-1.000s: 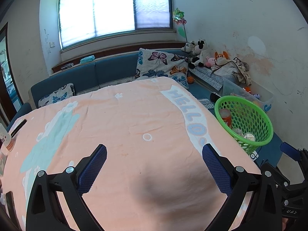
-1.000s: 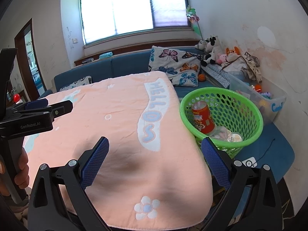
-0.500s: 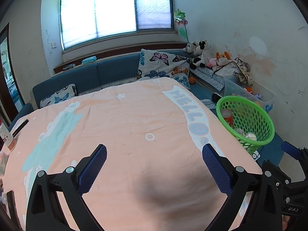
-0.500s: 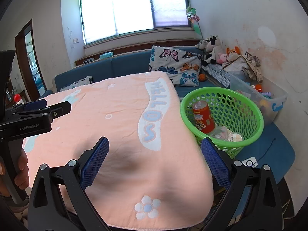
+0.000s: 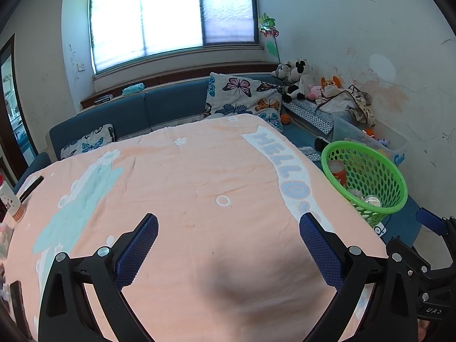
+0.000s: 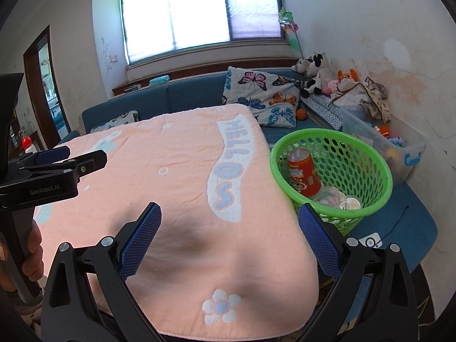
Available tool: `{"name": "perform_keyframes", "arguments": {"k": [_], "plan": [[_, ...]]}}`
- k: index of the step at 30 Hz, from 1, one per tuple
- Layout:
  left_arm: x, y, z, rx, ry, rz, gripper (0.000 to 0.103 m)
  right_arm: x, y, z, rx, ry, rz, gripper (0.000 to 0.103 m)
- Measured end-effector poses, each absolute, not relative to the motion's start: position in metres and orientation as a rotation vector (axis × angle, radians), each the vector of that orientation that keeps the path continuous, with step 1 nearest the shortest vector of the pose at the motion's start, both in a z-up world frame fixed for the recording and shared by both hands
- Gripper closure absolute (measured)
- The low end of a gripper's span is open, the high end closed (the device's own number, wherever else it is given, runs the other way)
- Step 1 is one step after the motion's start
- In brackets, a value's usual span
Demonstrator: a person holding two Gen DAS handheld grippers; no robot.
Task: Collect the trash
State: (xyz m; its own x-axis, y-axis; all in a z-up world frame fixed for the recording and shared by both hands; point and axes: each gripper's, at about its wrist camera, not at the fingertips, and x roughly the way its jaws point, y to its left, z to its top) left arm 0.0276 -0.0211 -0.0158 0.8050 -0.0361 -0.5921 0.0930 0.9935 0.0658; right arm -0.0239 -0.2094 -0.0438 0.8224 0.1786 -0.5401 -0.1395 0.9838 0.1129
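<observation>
A green mesh basket [image 6: 367, 154] stands off the table's right edge; it also shows in the left wrist view [image 5: 399, 182]. Inside it lie a red can [image 6: 303, 175], a clear lidded cup [image 6: 349, 202] and crumpled wrappers. My right gripper [image 6: 229, 222] is open and empty over the table's near right corner, beside the basket. My left gripper [image 5: 228, 232] is open and empty above the middle of the peach cloth [image 5: 185, 176]. The left gripper also shows from the side in the right wrist view [image 6: 71, 162], held in a hand.
The table carries a peach "HELLO" cloth [image 6: 182, 154]. A patterned cup [image 5: 11, 201] and a dark flat object [image 5: 31, 185] sit at its far left edge. A blue sofa [image 5: 159, 108] with butterfly pillows, plush toys [image 5: 296, 79] and a clear storage bin [image 6: 399, 142] line the back and right.
Both grippers have drawn back slightly from the table and basket; the scene sits a little farther away. Both stay open and empty.
</observation>
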Motion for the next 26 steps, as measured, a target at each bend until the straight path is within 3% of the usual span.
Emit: {"name": "perform_keyframes", "arguments": {"k": [26], "plan": [[0.0233, -0.0138, -0.0180, 0.087, 0.632, -0.029, 0.007, -0.0247, -0.2021, -0.0443, 0.052, 0.585, 0.196, 0.006]]}}
